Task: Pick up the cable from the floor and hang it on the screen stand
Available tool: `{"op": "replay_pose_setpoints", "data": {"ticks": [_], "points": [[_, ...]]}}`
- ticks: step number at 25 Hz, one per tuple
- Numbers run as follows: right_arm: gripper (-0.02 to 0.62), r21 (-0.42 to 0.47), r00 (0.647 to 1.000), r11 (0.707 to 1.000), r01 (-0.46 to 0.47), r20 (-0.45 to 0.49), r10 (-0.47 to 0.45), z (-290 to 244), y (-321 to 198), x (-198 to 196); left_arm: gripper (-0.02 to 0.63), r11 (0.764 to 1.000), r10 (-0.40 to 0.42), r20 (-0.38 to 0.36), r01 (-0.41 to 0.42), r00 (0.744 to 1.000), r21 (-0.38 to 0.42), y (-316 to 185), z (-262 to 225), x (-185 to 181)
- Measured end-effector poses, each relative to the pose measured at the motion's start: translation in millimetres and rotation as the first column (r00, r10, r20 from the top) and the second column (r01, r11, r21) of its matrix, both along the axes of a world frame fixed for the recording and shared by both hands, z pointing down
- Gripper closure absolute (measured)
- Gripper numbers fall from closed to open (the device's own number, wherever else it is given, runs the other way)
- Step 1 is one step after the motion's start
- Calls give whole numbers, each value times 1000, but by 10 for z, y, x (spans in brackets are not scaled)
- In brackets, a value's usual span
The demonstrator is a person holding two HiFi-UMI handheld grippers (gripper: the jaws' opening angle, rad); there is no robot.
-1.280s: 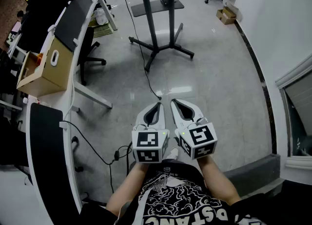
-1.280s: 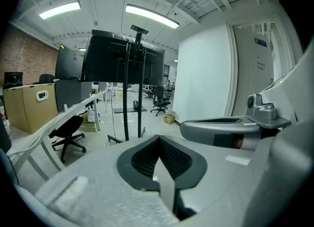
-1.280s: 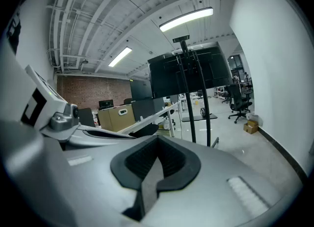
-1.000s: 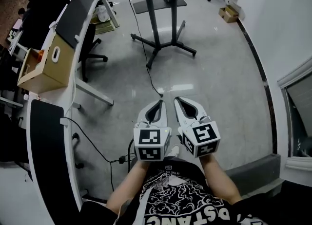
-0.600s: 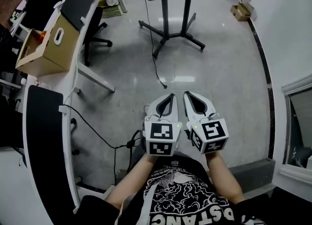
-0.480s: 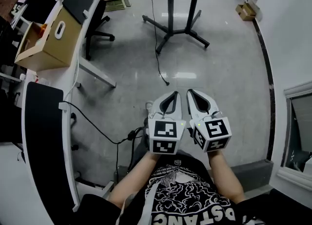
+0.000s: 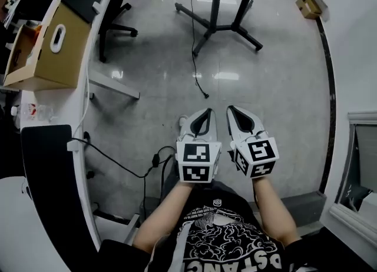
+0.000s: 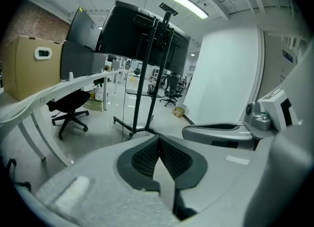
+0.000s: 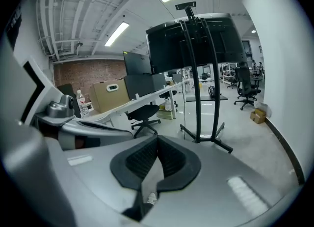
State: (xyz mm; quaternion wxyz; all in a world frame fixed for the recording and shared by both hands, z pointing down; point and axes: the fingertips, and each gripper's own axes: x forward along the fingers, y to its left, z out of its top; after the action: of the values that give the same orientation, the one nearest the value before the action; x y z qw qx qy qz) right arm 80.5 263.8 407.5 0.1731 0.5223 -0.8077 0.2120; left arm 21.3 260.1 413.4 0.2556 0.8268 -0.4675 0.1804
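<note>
Head view showed the task not yet begun: the thin black cable (image 7: pixel 193 53) lay on the glossy grey floor (image 7: pixel 277 82), running from the foot of the black metal screen stand (image 7: pixel 216 7) near the floor's far edge to a free end towards the middle, just ahead of both tools. The white left gripper (image 7: pixel 207 112) and white right gripper (image 7: pixel 231 109) hovered side by side above the floor, apart from the cable. Each had its claw pressed together with nothing between the pads, as the two gripper views confirmed. Picking up, carrying and hanging all appeared to remain. Counted: two grippers, one screen stand, one cable trailing from it, a second black cord (image 7: pixel 121 163) along the floor's left edge under the white desk (image 7: pixel 79 97), and two cardboard boxes, a large one (image 7: pixel 41 53) on that desk and a small one (image 7: pixel 309 7) at the far right corner.
</note>
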Motion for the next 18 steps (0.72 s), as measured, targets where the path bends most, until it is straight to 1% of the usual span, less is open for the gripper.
{"op": "replay_pose_setpoints", "data": {"ticks": [5, 10, 15, 18], "points": [[589, -64, 999, 998, 16, -29, -18, 453, -329, -99, 609, 999, -8, -7, 8, 1000, -43, -419, 386, -159], [589, -142, 998, 989, 40, -39, -46, 989, -658, -276, 607, 997, 19, -31, -21, 999, -80, -853, 801, -306], [580, -235, 998, 971, 40, -46, -52, 1612, -1001, -382, 607, 992, 52, -53, -58, 997, -109, -1231, 1226, -383], [557, -293, 996, 955, 51, -57, -70, 1979, -1166, -438, 607, 985, 77, -82, -89, 994, -151, -1396, 1516, -402]]}}
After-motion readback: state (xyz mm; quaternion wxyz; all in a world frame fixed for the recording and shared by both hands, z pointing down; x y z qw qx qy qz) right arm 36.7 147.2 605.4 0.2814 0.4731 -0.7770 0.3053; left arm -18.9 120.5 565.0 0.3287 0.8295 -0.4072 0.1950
